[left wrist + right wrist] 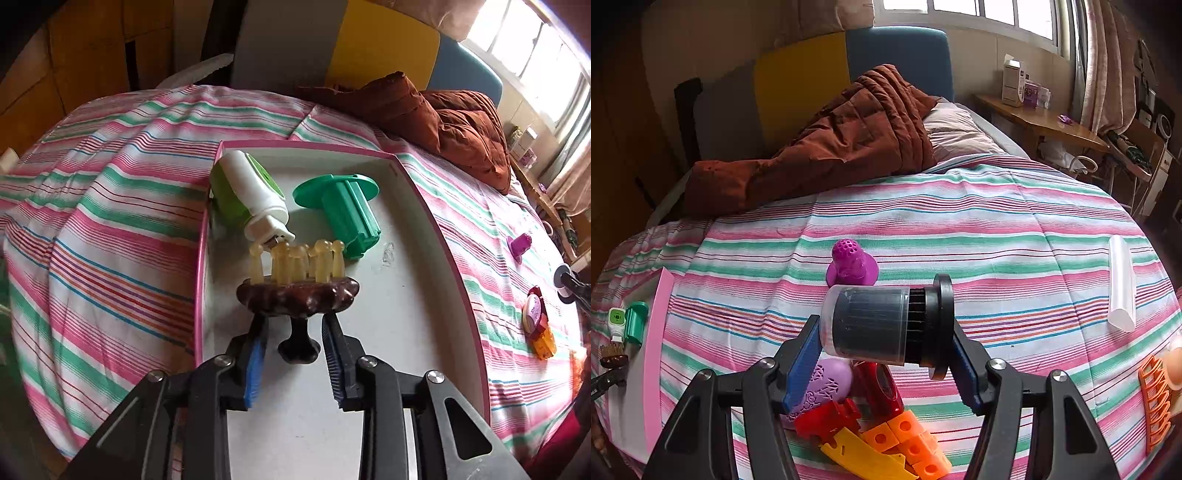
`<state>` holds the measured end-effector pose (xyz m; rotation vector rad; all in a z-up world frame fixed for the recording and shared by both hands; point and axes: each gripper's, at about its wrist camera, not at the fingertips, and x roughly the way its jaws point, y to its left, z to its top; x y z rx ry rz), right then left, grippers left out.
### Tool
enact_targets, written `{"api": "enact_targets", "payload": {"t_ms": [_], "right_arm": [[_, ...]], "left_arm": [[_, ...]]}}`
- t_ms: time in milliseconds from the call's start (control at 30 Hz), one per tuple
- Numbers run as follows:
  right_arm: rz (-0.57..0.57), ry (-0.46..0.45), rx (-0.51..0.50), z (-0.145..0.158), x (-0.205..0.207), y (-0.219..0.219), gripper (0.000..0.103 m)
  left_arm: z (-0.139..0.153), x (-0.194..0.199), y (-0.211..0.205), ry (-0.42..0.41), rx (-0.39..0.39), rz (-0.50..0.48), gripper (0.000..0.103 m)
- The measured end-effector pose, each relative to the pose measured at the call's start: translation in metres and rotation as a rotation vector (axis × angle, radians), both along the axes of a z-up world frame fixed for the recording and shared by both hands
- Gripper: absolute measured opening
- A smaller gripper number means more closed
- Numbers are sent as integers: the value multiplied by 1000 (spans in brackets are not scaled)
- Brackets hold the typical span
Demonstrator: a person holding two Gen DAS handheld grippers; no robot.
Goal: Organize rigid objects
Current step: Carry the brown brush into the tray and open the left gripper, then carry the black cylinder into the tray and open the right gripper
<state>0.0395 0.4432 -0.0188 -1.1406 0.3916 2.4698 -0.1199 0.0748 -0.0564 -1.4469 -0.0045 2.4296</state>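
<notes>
A brown massage brush with yellowish prongs lies in the white, pink-rimmed tray. My left gripper stands open around its knobbed handle, and the blue pads sit clear of it on both sides. Farther back in the tray lie a green-and-white device and a green flanged plastic piece. Above the striped bedspread, my right gripper is shut on a black cylinder with a clear cap, held sideways by its two ends.
Below the right gripper lies a pile: a purple egg, a red piece, orange blocks and a yellow piece. A magenta perforated piece, a clear tube and an orange rack lie around. A brown quilt covers the bed's head.
</notes>
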Motion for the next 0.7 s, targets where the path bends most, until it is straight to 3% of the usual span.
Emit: {"api": "enact_targets", "payload": {"t_ms": [167,400,533,700], "right_arm": [[-2,12,2,3,2,1,65],[11,15,8,4,1,-3,65],[27,8,21,3,-2,-7,65],[27,-4,21,1,-2,-7,65]], "left_arm": [[16,16,-4,42,36,18,49],[37,50,-7,145,-14,14,50],[48,68,-3,207,-43,-17,57],[52,83,0,222,-54,-44,58]]}}
